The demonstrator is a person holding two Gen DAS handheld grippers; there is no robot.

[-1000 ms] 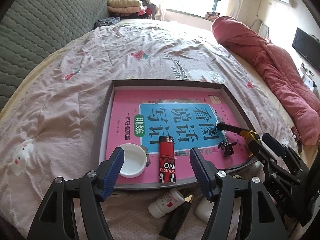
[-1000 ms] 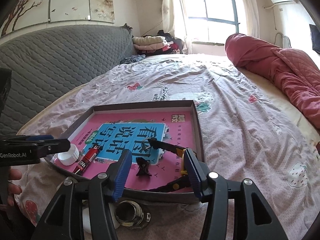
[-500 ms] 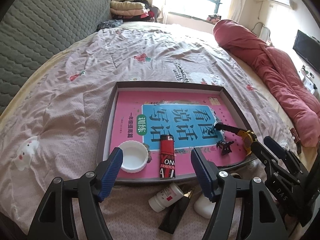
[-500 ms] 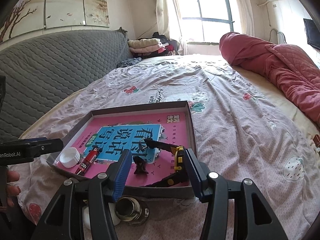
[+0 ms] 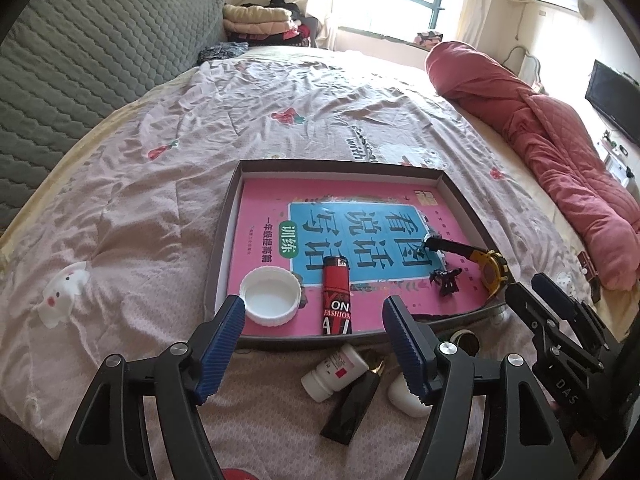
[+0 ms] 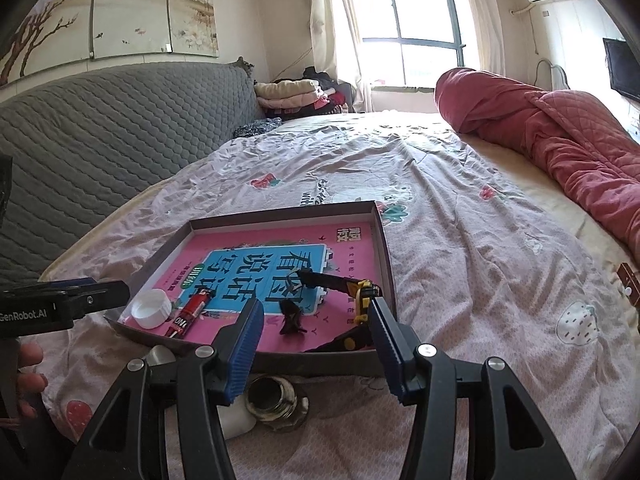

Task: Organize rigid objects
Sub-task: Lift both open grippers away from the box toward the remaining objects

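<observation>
A shallow brown box [image 5: 224, 240] [image 6: 384, 240] on the bed holds a pink book [image 5: 264, 208], a white cap [image 5: 270, 296] [image 6: 151, 309], a red lighter [image 5: 337, 300] [image 6: 191, 312], a black hair clip [image 5: 446, 280] [image 6: 291, 317] and a yellow-black watch [image 5: 490, 270] [image 6: 360, 300]. In front of the box lie a white pill bottle [image 5: 334, 372], a black flat case [image 5: 354, 408], a white round object [image 5: 404, 396] and a metal ring [image 6: 272, 398]. My left gripper [image 5: 314, 344] is open and empty above the box's near edge. My right gripper [image 6: 318, 350] is open and empty, also near that edge.
A pink floral sheet [image 5: 160, 184] covers the bed. A rolled red quilt [image 5: 560, 152] lies at the right. A grey padded headboard [image 6: 100, 136] stands at the left. Folded clothes [image 6: 296, 94] are stacked by the window.
Both grippers have drawn back and risen from the box, so the loose items in front of it show more fully. Both stay open. Nothing in the box moved.
</observation>
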